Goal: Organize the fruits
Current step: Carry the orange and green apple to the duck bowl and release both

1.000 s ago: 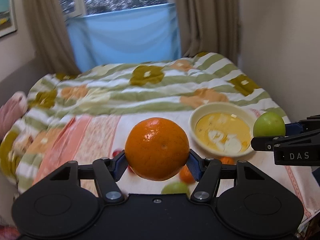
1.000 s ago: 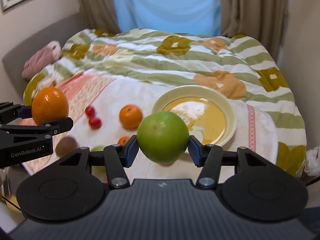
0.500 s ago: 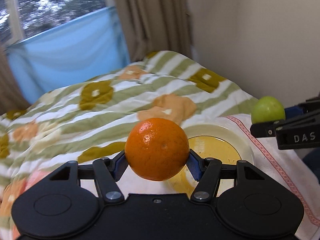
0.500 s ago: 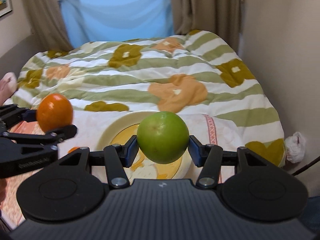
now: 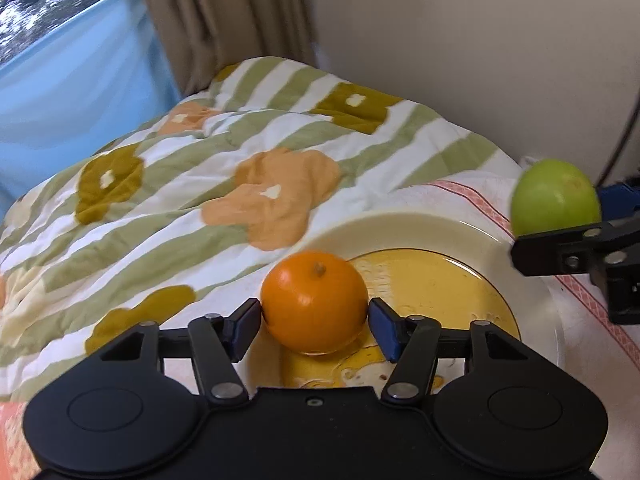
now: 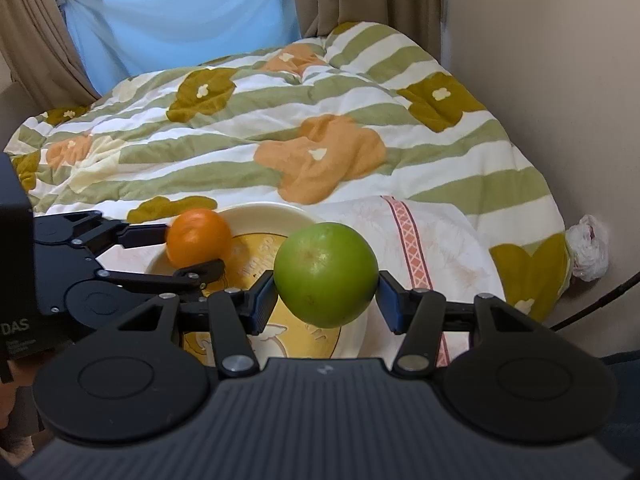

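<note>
My left gripper (image 5: 316, 322) has its pads wide around an orange (image 5: 314, 300) that rests on the left part of the yellow plate (image 5: 432, 236); a small gap shows at the right pad. In the right wrist view the orange (image 6: 199, 236) sits between the left gripper's fingers (image 6: 196, 270) on the plate (image 6: 264, 216). My right gripper (image 6: 326, 300) is shut on a green apple (image 6: 326, 274) and holds it above the plate's near right part. The apple (image 5: 556, 198) also shows at the right of the left wrist view.
The plate lies on a white cloth with a red patterned border (image 6: 412, 248) over a flowered, striped quilt (image 6: 280, 120). A wall (image 6: 560, 80) runs close on the right. Curtains and a blue sheet hang behind the bed. A crumpled white bag (image 6: 588, 248) lies by the wall.
Both grippers moved right and down over the plate. The left gripper lowered the orange onto the plate and its jaws opened. The right gripper still holds the apple.
</note>
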A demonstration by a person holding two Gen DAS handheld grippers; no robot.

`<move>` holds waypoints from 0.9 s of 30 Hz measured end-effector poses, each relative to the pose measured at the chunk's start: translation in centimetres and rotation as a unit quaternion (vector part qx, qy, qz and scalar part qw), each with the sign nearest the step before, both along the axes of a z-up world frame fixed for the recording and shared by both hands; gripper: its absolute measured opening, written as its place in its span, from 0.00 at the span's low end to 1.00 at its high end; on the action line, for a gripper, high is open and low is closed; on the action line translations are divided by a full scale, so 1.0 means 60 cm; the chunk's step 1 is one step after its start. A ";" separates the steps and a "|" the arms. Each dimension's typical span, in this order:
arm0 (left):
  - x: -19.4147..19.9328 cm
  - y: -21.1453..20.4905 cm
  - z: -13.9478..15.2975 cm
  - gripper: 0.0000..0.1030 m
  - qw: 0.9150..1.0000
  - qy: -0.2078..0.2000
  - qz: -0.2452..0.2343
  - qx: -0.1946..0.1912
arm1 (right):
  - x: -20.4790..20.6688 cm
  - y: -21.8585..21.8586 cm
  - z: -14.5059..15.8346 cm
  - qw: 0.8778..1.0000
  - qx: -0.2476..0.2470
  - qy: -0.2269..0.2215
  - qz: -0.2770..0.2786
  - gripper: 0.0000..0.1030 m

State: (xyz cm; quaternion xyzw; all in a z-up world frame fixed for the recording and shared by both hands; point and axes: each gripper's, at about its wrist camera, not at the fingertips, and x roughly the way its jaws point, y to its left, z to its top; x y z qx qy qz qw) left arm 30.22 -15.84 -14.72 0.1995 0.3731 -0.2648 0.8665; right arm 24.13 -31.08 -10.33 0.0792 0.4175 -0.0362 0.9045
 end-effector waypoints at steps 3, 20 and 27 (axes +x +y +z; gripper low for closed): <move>-0.006 -0.012 -0.003 0.62 1.000 -0.018 -0.008 0.011 | 0.003 0.001 -0.009 1.000 0.003 0.005 -0.006 0.66; -0.037 0.068 0.048 0.96 0.999 -0.029 0.039 0.001 | 0.018 0.003 -0.006 1.000 0.012 0.002 0.009 0.67; -0.065 0.102 0.066 0.96 0.997 -0.041 0.072 0.007 | 0.073 0.015 -0.027 0.998 0.032 0.009 0.056 0.67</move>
